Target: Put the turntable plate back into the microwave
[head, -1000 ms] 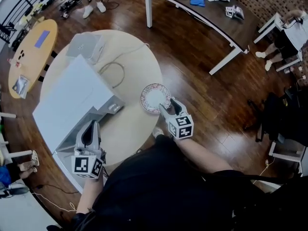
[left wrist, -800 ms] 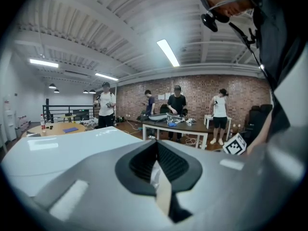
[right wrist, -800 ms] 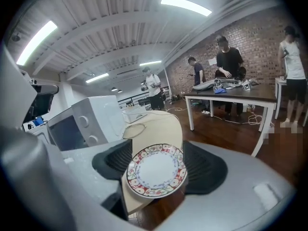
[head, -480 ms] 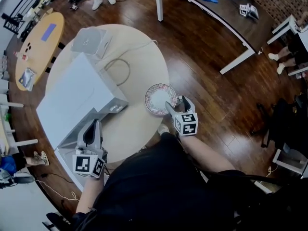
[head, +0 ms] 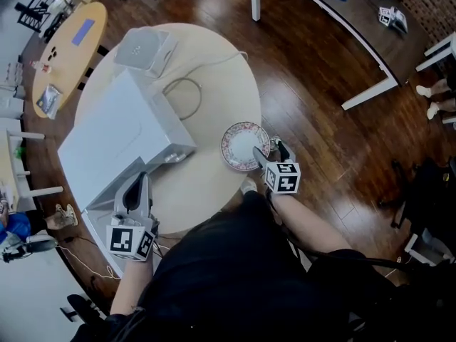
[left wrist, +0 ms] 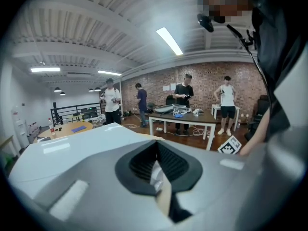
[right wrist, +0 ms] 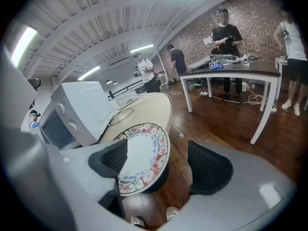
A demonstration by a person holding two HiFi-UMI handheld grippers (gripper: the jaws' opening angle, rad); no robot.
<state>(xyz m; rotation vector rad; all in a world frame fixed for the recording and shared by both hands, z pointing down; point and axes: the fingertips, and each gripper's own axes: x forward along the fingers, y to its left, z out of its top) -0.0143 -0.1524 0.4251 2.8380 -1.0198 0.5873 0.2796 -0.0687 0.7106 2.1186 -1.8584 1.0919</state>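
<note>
Head view: we see the floral-rimmed plate at the round surface's near edge, between the right gripper's wide jaws, which have just been opening. A white microwave stands to its left, the left gripper at its front. A looped cable lies beyond.

Left gripper view: jaws nearly together.

Right gripper view: plate between spread jaws, people at a far table.

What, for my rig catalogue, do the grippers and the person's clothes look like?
Both the left gripper and right gripper have grey bodies, black ribbed pads and a white cube with black square markers. The person wears a black top.
</note>
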